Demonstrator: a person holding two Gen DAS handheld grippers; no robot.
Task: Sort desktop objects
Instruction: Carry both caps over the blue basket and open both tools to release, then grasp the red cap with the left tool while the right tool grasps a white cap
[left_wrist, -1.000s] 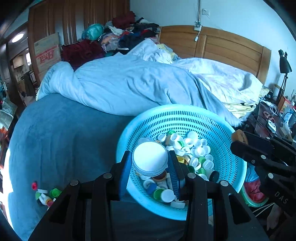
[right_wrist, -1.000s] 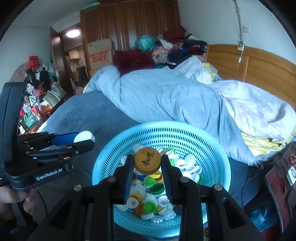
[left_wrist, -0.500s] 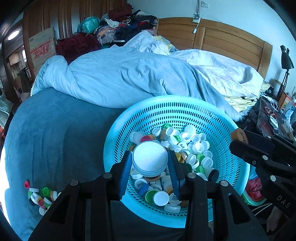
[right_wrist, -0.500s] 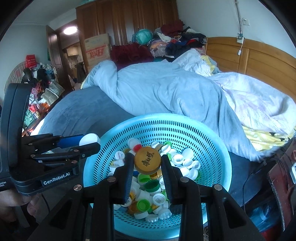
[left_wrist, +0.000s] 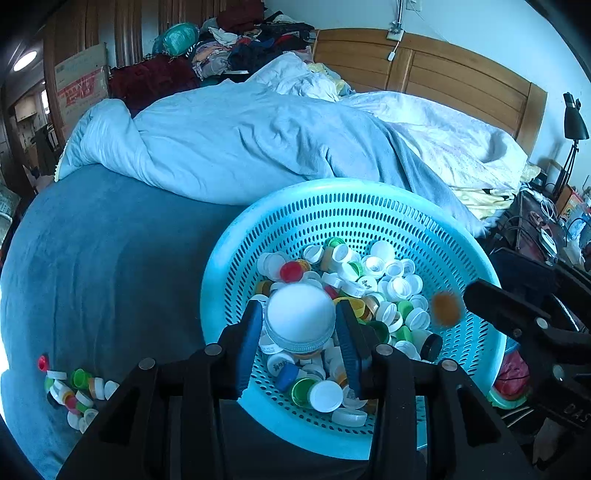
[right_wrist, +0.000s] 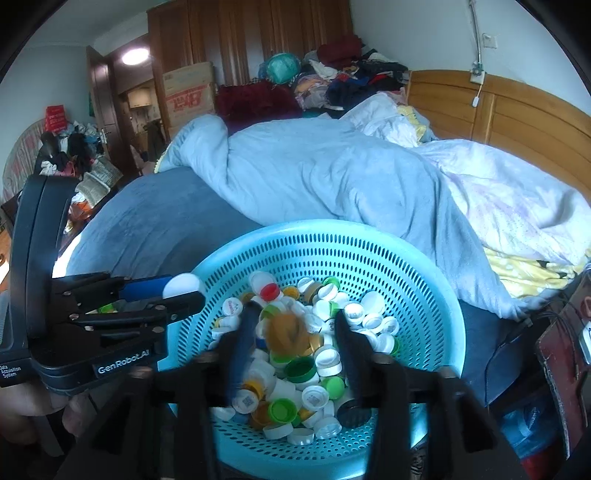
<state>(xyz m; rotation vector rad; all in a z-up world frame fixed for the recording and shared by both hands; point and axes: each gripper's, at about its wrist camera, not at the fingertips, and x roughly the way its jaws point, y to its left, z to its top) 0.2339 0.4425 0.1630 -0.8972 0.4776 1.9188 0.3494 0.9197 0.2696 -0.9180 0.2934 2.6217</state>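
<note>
Left gripper (left_wrist: 300, 326) is pinching a white lid (left_wrist: 300, 314) between its blue pads, hovering over the near side of the blue basket (left_wrist: 258, 236). Right gripper (right_wrist: 293, 332) is standing spread apart, gripping nothing; a brown cap (right_wrist: 287, 332) is showing motion-blurred between its fingers (also blurred in the left view, clear of the fingertips), above the pile of bottle caps (right_wrist: 314, 354) filling the basket. The basket is sitting on the bed's blue blanket (left_wrist: 103, 258). A small cluster of loose caps (left_wrist: 74, 387) is lying on the blanket left of the basket.

Home bedroom, rumpled bed (left_wrist: 258, 147), wooden wardrobe (right_wrist: 258, 44)
</note>
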